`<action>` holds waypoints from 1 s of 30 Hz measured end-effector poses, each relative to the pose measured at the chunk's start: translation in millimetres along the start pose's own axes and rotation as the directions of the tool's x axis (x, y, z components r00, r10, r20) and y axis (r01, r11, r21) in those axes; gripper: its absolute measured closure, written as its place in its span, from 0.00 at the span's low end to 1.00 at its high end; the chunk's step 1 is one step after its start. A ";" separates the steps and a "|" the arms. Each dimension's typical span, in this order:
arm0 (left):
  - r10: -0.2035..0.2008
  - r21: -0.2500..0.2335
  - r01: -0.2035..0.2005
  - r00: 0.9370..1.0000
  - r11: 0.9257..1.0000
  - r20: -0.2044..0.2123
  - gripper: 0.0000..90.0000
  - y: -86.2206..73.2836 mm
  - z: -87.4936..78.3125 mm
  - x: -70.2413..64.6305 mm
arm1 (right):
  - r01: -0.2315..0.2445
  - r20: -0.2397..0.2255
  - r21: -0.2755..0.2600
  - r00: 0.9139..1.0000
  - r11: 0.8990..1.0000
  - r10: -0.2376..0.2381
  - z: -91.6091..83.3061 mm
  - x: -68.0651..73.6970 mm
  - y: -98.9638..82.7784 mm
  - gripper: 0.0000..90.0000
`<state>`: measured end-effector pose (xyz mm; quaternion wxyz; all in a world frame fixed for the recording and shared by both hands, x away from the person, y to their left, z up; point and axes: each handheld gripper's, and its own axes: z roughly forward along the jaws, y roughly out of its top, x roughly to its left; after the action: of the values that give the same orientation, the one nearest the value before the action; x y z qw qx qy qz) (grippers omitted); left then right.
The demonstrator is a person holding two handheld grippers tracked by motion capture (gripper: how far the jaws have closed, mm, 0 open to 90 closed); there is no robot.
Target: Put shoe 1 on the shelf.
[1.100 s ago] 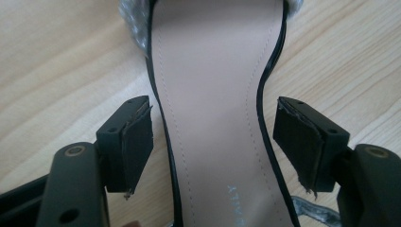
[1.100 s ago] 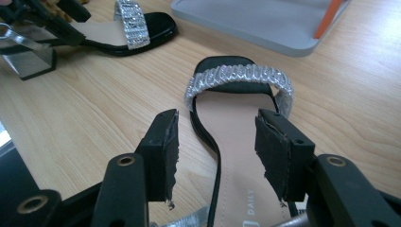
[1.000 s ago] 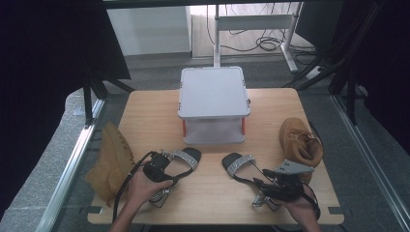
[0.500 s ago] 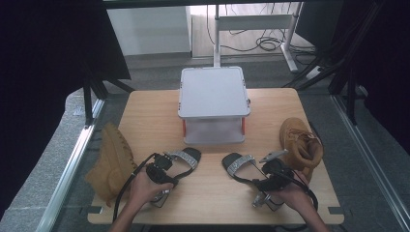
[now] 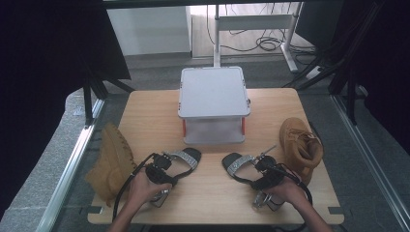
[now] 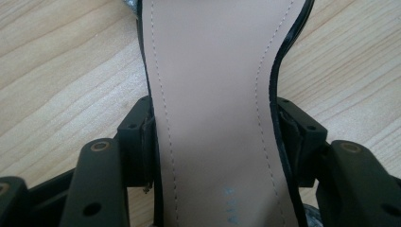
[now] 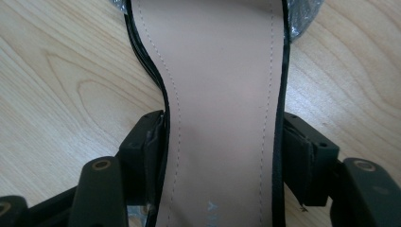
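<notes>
Left sandal (image 5: 181, 159) and right sandal (image 5: 239, 164) lie side by side on the wooden surface (image 5: 145, 111), in front of the lidded white box (image 5: 212, 104). Left claw (image 6: 215, 142) pinches the left sandal's insole across its waist; jaws have just been closing. Right claw (image 7: 224, 151) straddles the right sandal's waist, jaws likewise closing, pads at its edges. Tan boots (image 5: 302, 147) flank both sides.

Blk sandals (image 5: 186, 159), tan boots (image 5: 300, 145).
</notes>
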<state>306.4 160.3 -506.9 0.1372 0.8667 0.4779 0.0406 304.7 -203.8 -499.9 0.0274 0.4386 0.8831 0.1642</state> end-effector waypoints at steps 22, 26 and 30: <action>-0.013 0.001 0.013 1.000 1.000 0.004 0.46 -2.2 -1.3 1.7 | -0.076 0.009 0.033 0.997 0.997 0.076 3.5 0.7 4.6 0.47; -0.011 0.017 0.011 1.000 1.000 0.019 0.46 -1.0 -2.7 2.5 | -0.096 0.003 0.029 0.995 0.995 0.096 3.2 -0.4 4.8 0.47; -0.013 0.013 0.012 0.999 1.000 0.033 0.46 0.1 -5.7 3.3 | -0.110 0.002 0.014 0.994 0.994 0.110 2.0 -3.0 4.8 0.47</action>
<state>307.1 164.2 -501.6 0.1397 0.8651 0.4812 0.0222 310.7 -202.9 -500.6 0.0157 0.4869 0.8587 0.1590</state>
